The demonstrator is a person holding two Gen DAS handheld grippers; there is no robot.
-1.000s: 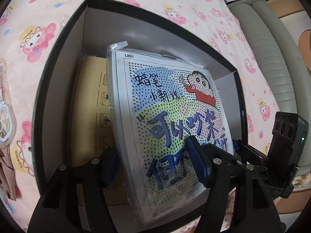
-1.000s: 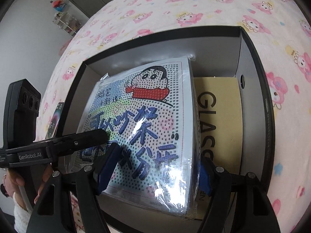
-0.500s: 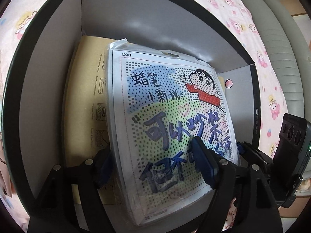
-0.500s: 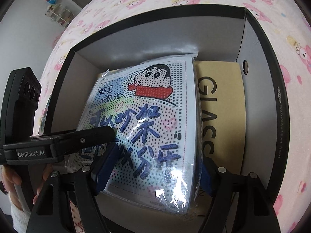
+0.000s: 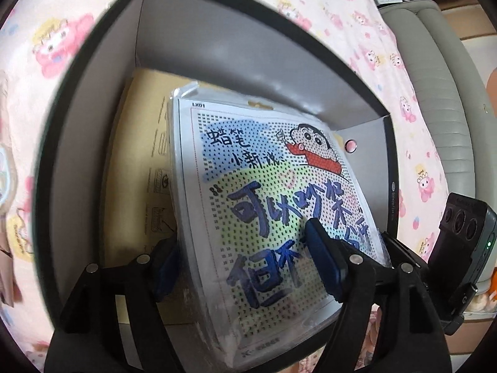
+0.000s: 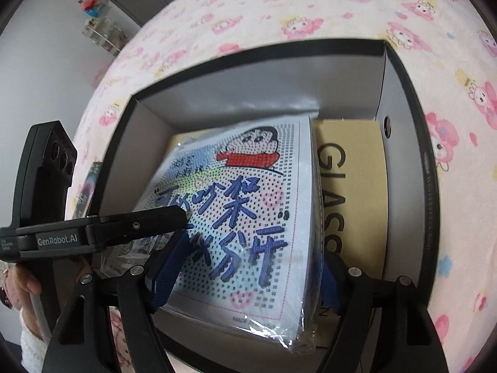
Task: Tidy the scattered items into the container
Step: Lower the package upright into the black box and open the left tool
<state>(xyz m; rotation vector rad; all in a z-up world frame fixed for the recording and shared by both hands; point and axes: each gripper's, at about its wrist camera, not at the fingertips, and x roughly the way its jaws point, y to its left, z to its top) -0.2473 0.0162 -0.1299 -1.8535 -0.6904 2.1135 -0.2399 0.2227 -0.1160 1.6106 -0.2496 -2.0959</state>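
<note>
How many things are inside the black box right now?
2: a flat brown carton on the bottom of the box, and a cartoon craft pack held above it. More may be hidden underneath.
</note>
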